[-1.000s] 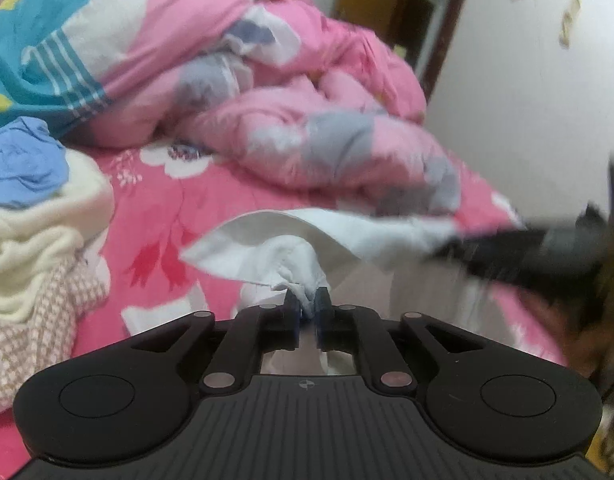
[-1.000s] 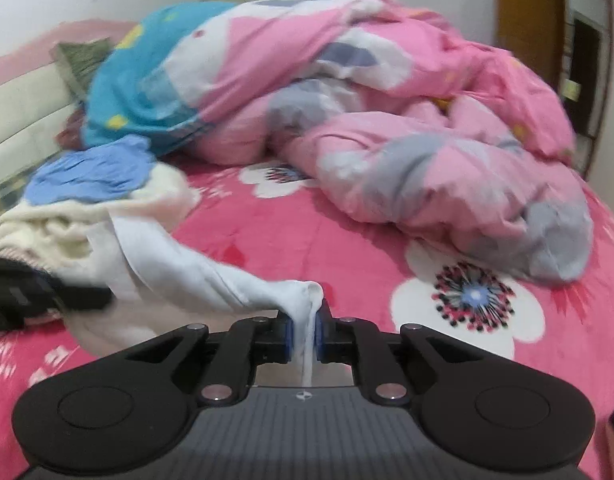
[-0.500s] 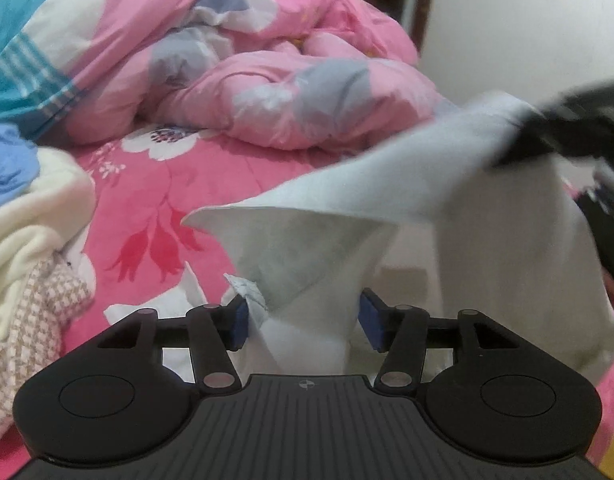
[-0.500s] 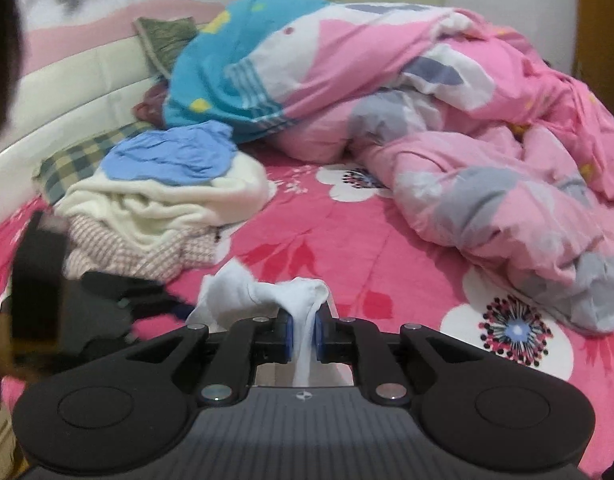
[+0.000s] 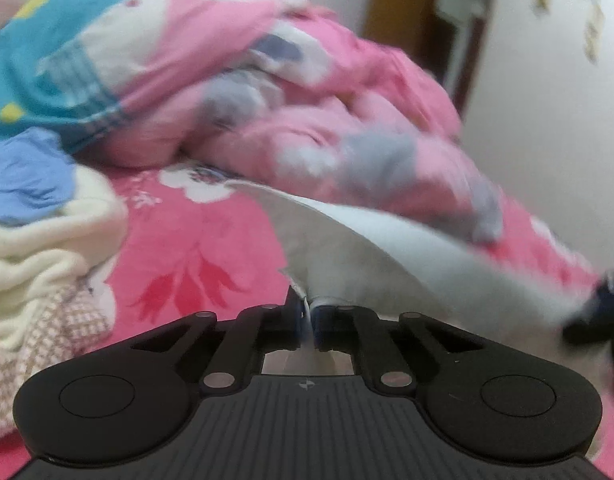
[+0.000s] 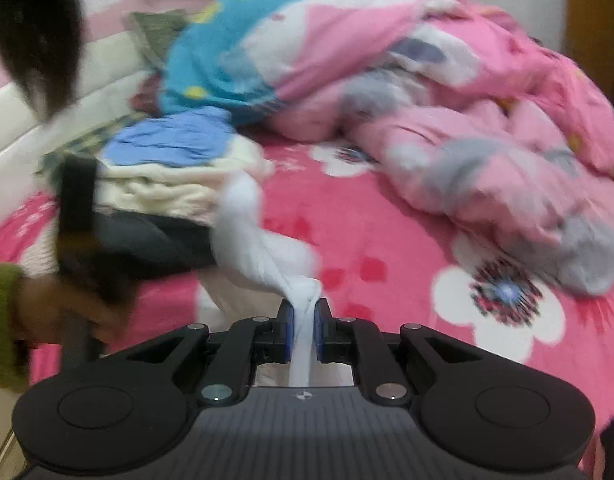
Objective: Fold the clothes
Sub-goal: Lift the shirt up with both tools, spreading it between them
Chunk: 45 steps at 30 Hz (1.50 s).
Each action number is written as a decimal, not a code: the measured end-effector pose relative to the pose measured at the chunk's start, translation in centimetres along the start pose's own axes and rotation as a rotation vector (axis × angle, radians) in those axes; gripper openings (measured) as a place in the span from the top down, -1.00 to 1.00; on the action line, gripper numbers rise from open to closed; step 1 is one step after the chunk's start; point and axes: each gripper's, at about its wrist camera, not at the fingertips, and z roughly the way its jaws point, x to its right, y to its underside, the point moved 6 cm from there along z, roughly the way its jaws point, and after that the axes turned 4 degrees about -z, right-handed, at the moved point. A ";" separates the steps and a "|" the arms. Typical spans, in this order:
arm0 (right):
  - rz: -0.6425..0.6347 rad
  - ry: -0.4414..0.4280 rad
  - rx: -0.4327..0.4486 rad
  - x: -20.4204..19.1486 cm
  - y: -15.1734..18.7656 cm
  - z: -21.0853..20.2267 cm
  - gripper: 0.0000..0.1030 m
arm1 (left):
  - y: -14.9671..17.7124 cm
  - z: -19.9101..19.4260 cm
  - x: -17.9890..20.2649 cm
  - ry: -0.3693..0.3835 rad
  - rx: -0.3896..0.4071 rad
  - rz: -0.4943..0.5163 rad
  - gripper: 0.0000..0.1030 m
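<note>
Two grippers share one white garment (image 5: pixel 387 256), held raised above the bed (image 5: pixel 211 248) between them. At the left of the bed sits a pile of clothes (image 5: pixel 35 248): a smooth blue piece on top, thick cream knit below, a fine checked fabric at the bottom, apparently folded items set aside. The left gripper (image 5: pixel 307 314) has its fingers together, clamped on a thin edge of the white cloth; from there the fabric spreads as a taut, smooth sheet towards the right. The right gripper (image 6: pixel 305 320) has its fingers clamped on a bunched, twisted end (image 6: pixel 267 248), soft and rope-like. Judgement: both ends are pinched so the cloth can be stretched flat before folding. Farther right lies a puffy pink quilt (image 5: pixel 347 120), heaped and crumpled, clear of the work.
</note>
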 end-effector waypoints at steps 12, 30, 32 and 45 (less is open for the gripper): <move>0.078 0.127 0.021 -1.4 4.2 -0.1 0.07 | -4.0 -4.3 -0.9 -0.054 0.056 -0.139 0.95; -0.128 0.241 -0.030 -6.8 5.3 1.1 0.19 | -14.1 -18.8 2.0 -0.075 0.259 -0.203 0.96; -0.077 0.261 0.003 -5.6 4.2 -0.4 0.56 | -14.7 -20.2 2.1 -0.088 0.271 -0.195 0.96; -0.017 0.267 0.289 0.8 -7.8 -15.9 0.87 | -18.5 -30.9 3.3 -0.227 0.464 -0.208 0.96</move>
